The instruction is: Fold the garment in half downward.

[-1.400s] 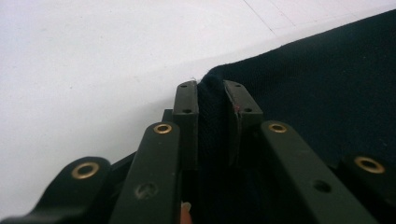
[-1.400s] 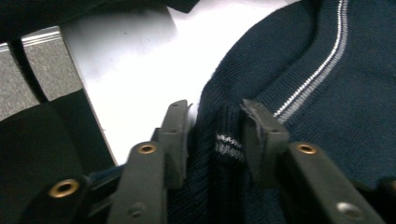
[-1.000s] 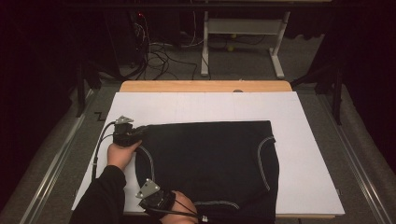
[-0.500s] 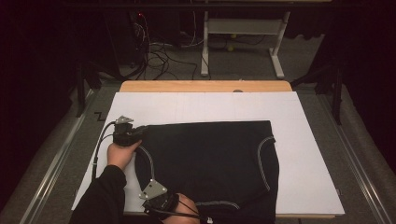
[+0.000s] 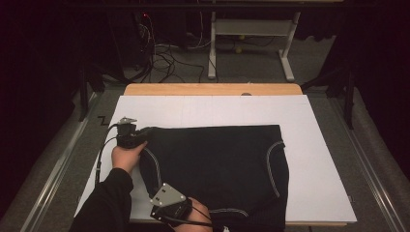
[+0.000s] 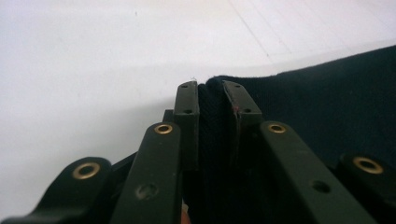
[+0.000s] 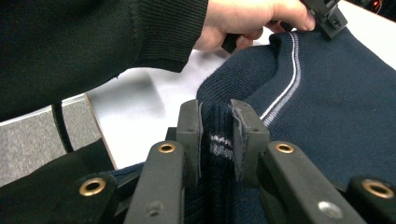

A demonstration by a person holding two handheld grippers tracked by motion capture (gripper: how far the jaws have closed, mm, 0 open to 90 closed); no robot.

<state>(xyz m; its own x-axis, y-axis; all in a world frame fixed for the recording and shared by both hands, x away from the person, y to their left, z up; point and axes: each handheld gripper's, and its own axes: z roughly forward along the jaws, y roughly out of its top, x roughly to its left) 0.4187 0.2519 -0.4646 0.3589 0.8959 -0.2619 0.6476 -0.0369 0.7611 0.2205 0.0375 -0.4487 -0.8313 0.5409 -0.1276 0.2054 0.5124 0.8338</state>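
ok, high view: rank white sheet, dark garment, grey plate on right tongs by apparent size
1. White sheet, largest.
2. Dark garment.
3. Grey plate, smallest by far, though it sits nearest the camera.

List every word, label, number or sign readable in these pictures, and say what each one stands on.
No readable text on the dark garment, the white table cover or either gripper.
One black mark on the grey floor left of the table: Z-like, perhaps tape; not clearly a letter.
Small red light among the cables behind the table: no text.
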